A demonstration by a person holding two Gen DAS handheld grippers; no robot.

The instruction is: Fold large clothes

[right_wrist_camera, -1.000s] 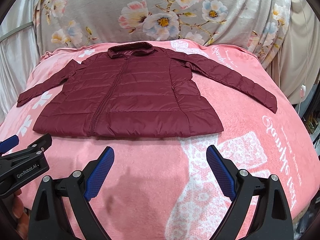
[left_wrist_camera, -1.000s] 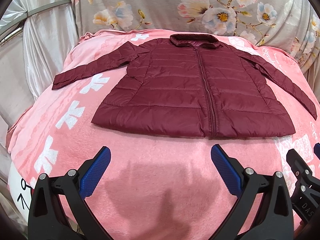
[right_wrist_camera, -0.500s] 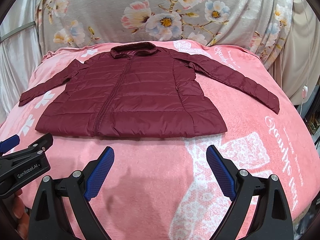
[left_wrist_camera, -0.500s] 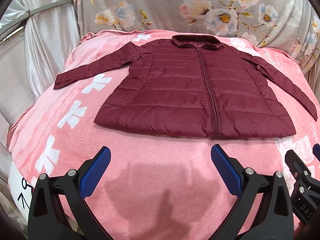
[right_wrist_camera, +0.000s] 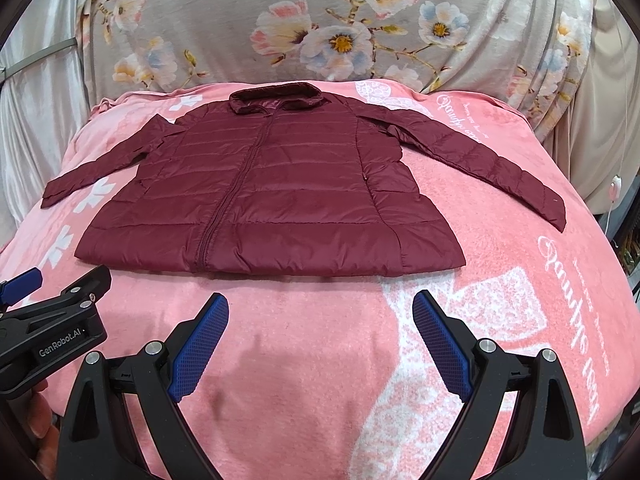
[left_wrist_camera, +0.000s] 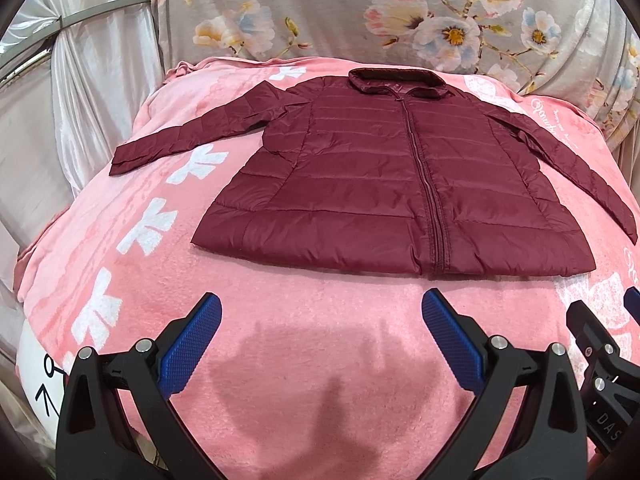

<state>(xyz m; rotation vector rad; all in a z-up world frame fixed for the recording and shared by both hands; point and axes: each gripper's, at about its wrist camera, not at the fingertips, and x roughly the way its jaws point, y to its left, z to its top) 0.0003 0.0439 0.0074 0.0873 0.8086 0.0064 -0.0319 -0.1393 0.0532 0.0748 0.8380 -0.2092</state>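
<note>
I am holding the left gripper [left_wrist_camera: 320, 344] low over the near edge of the bed, its blue-padded fingers [left_wrist_camera: 190, 350] standing wide apart with nothing between them, only bare pink blanket [left_wrist_camera: 312, 320] showing in the gap. The right gripper [right_wrist_camera: 320, 344] is hovering just beside it, also spread wide and gripping nothing; from the left wrist view I am seeing its black frame poking in at the lower right, and from the right wrist view the left one is sitting at the lower left with a "GenRobot.AI" label on its body. Both are hanging above the blanket, apart from the garment.

Beyond the fingertips, the maroon puffer jacket [left_wrist_camera: 384, 184] is lying flat and face up on the blanket, zipped closed, its hem running across nearest to me and its collar [left_wrist_camera: 396, 80] pointing toward the far side. Both sleeves are stretching outward and angling down toward me: the left sleeve [left_wrist_camera: 192, 136] is reaching over the white bow prints [left_wrist_camera: 144, 232], and the right sleeve [right_wrist_camera: 476, 156] is reaching toward the white script lettering on the blanket.

Behind the bed, a grey floral fabric [right_wrist_camera: 328, 32] is draping across the back, with pale satin cloth [left_wrist_camera: 100, 80] hanging at the left
</note>
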